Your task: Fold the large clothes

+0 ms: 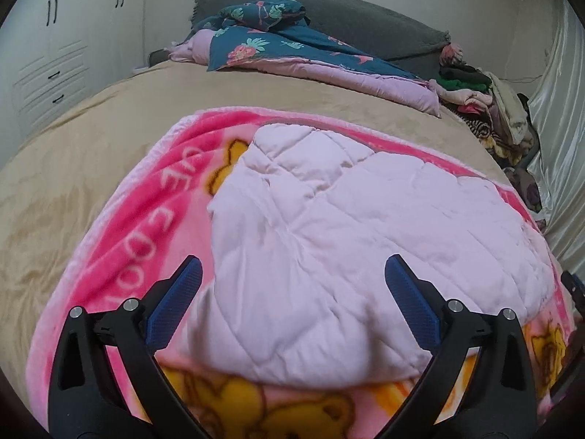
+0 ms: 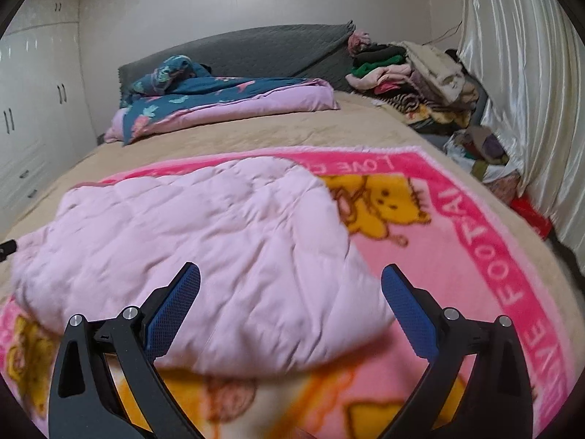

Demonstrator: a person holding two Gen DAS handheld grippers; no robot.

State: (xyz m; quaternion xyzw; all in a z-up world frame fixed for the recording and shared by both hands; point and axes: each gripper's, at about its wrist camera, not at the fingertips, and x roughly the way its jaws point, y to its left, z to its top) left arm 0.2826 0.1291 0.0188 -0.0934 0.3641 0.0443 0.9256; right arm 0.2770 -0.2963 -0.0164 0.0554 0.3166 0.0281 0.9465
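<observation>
On pink cartoon-bear fleece blanket [image 2: 457, 256], pale lilac quilted padded garment [image 1: 329, 226] lying at 12 o'clock of both tools, long axis running 9-to-3. L gripper [image 1: 292, 274] & R gripper [image 2: 290, 280] hovering wide apart, holding nothing; R sitting nearer garment's 3 o'clock end.

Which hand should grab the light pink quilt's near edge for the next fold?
Probably left. The left gripper is open with the quilt filling the gap between its fingers. The right gripper, also open, sits nearer the quilt's right end, by the blanket.
</observation>
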